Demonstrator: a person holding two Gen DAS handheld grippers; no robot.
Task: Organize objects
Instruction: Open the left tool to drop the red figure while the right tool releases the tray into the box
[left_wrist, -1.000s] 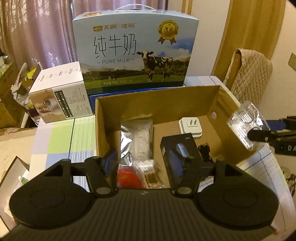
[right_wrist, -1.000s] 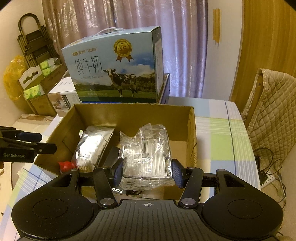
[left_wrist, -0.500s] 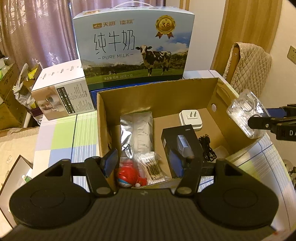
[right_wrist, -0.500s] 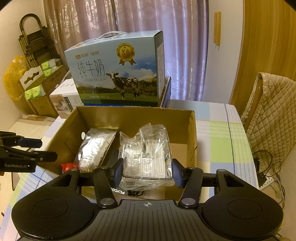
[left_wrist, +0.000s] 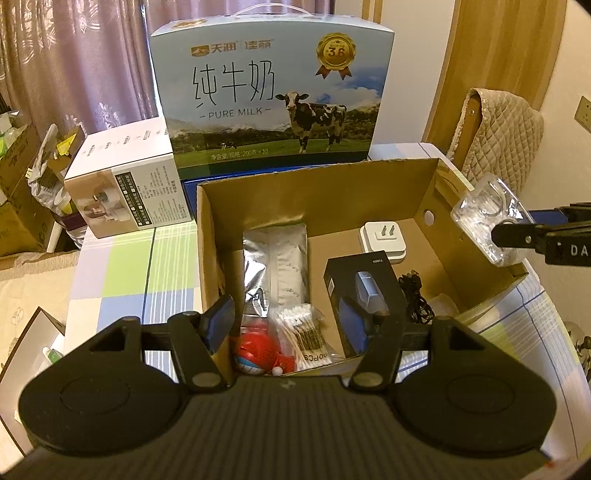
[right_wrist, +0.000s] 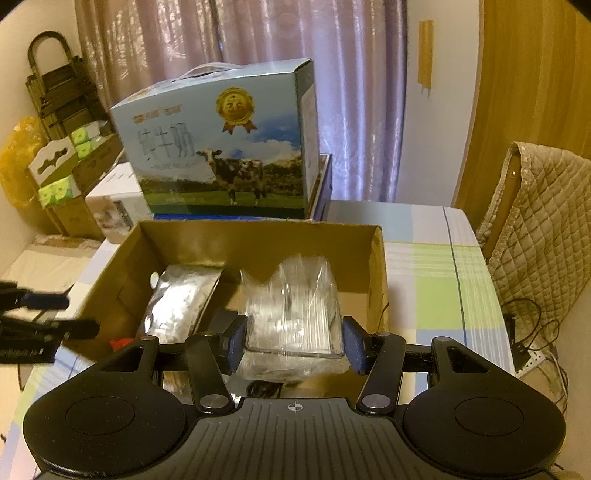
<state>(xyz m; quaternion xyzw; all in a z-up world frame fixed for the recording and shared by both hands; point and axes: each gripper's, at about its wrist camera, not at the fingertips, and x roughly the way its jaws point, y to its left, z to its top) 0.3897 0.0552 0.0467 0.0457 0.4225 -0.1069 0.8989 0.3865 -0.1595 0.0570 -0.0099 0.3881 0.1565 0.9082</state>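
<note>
Tongs: right tongs (right_wrist: 293, 341) pinch a clear packet (right_wrist: 295, 314) above the carton (right_wrist: 258, 236) on the worktop (right_wrist: 436, 266); left tongs (left_wrist: 286, 325) hang spread and empty over a red toy (left_wrist: 258, 354) inside.

Left wrist view: close above the open brown cardboard box (left_wrist: 314, 206), facing down toward the blue milk carton (left_wrist: 271, 96) at 12 o'clock. Right wrist view: same box (right_wrist: 258, 240), carton (right_wrist: 221, 144) at 11 o'clock. Both share these.
</note>
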